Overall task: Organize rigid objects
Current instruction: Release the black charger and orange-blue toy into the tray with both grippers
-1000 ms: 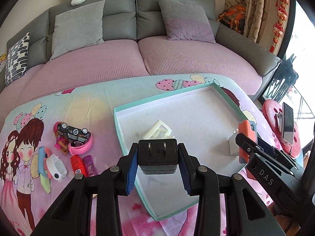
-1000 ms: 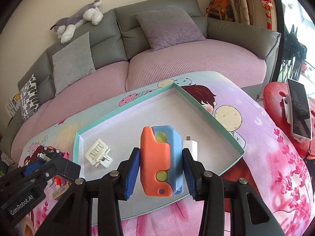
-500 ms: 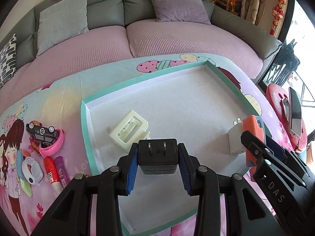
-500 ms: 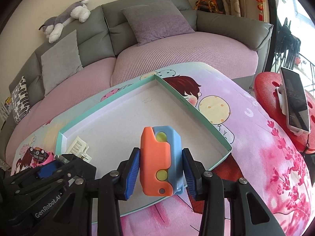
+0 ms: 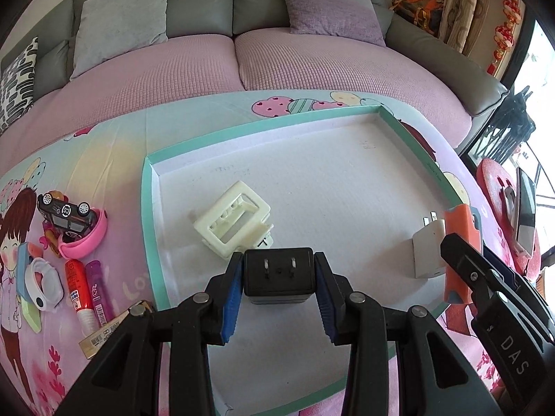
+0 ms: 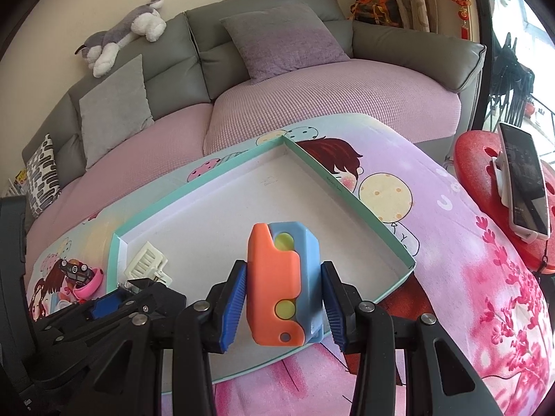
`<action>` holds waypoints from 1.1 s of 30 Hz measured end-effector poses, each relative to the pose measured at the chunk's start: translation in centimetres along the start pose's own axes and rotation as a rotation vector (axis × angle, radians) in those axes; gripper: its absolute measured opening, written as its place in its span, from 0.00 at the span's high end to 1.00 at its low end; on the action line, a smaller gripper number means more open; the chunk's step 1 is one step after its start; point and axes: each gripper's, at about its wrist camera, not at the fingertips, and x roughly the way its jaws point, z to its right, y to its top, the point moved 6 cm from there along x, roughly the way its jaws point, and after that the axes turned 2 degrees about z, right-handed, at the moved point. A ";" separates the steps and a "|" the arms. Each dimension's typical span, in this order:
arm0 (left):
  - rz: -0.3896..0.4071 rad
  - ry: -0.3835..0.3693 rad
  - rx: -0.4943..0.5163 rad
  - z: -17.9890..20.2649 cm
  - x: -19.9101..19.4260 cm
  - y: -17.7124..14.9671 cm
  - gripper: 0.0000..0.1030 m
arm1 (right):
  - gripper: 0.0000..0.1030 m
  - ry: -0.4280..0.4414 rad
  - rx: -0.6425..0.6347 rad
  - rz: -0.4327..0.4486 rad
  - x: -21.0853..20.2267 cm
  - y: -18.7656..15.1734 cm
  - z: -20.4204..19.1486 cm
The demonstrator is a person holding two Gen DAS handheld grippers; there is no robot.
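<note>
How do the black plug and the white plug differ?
The black plug is clamped in the left gripper, above the tray; the white plug lies free on the tray floor. The black one looks wider. Both have two flat prongs.

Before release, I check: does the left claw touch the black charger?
Touching: the left wrist view shows both blue pads of the left claw pressed against the black charger.

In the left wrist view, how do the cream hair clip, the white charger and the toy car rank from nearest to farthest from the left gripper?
From the left gripper, which holds the black plug:
1. Cream hair clip, in the tray just beyond the fingertips, slightly left.
2. White charger, in the tray, to the right.
3. Toy car, outside the tray, far left on the cloth.
</note>
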 end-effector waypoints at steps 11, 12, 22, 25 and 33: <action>0.022 0.010 -0.054 -1.2 -1.1 0.1 0.45 | 0.56 0.010 -0.008 -0.013 0.3 -0.2 -0.5; 0.026 0.014 -0.058 -1.3 -1.2 0.2 0.43 | 0.56 0.010 -0.010 -0.015 0.4 -0.2 -0.5; 0.066 0.027 -0.105 -2.8 -2.8 0.6 0.40 | 0.56 0.023 -0.021 -0.021 0.4 -0.4 -1.0; 0.070 0.026 -0.115 -3.0 -3.0 0.6 0.40 | 0.56 0.016 -0.033 -0.019 0.3 -0.4 -1.2; 0.104 0.042 -0.128 -3.6 -4.1 0.8 0.40 | 0.56 0.029 -0.026 -0.008 0.0 -0.2 -1.2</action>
